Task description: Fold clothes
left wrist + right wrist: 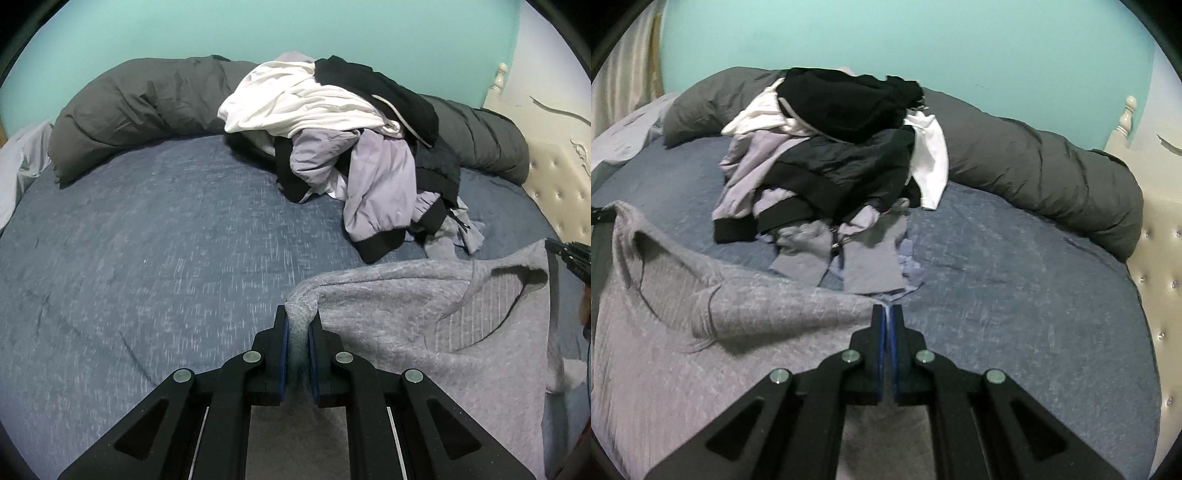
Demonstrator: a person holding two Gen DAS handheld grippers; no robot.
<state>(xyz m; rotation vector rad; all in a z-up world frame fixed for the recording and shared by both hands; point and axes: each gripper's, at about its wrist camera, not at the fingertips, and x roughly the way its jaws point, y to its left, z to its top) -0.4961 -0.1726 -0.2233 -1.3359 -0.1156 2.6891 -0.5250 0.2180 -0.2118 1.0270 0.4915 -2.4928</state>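
Note:
A grey knit sweater (424,332) hangs stretched between my two grippers above the blue bedsheet (147,258). My left gripper (299,325) is shut on a bunched corner of it. My right gripper (888,317) is shut on the sweater's other top corner; the sweater (701,332) spreads to its left, its neck opening sagging. The right gripper's tip shows at the far right edge of the left wrist view (570,254).
A pile of unfolded clothes (343,140), white, black and lilac, lies at the back of the bed, also in the right wrist view (831,158). A long dark grey bolster (140,110) runs along the teal wall. A cream tufted headboard (1156,266) stands at right.

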